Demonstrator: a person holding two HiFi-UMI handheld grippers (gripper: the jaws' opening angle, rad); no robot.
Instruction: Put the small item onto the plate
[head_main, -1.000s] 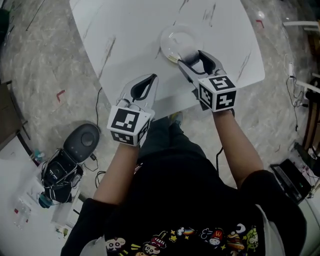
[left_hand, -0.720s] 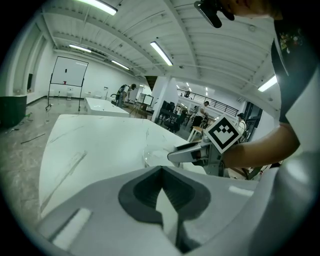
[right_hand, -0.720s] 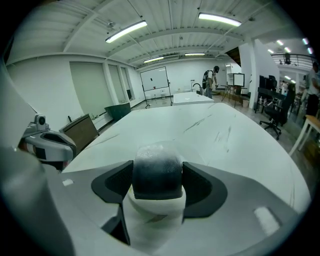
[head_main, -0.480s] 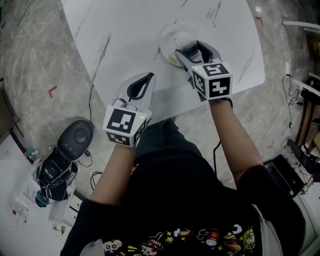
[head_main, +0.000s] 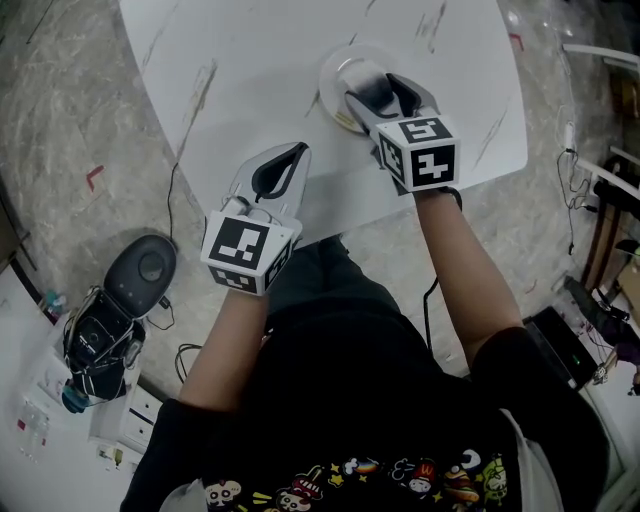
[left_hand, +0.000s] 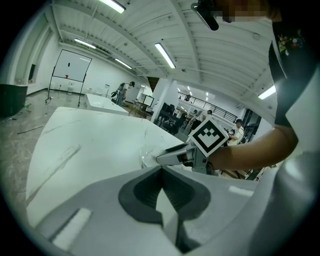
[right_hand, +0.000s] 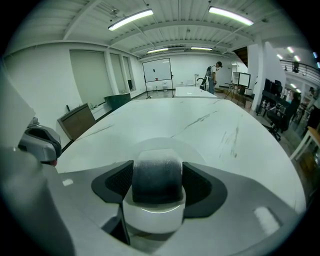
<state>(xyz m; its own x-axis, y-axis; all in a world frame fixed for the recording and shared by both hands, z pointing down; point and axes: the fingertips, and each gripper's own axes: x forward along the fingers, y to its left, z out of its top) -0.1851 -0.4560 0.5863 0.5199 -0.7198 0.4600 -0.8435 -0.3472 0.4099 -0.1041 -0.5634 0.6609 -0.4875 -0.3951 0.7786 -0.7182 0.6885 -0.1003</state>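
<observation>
A small rounded item (right_hand: 156, 175), dark in the middle and white at top and base, sits clamped between my right gripper's jaws. That right gripper (head_main: 372, 88) hangs over the white plate (head_main: 340, 72) on the white table (head_main: 260, 60), shut on the item (head_main: 378, 92). The plate (right_hand: 161, 143) shows just beyond the item in the right gripper view. My left gripper (head_main: 292, 158) rests near the table's front edge, left of the plate, shut with nothing in it (left_hand: 161, 197). From the left gripper view the right gripper (left_hand: 175, 155) reaches over the plate (left_hand: 147, 157).
The table's front edge (head_main: 330, 215) lies just under both grippers. On the floor at left sit a dark round device (head_main: 145, 270) and a bundle of cables and gear (head_main: 95, 345). Other tables and people stand far off in the hall.
My right gripper has carried the item forward, from the plate's near rim to over the plate. The left gripper has barely moved.
</observation>
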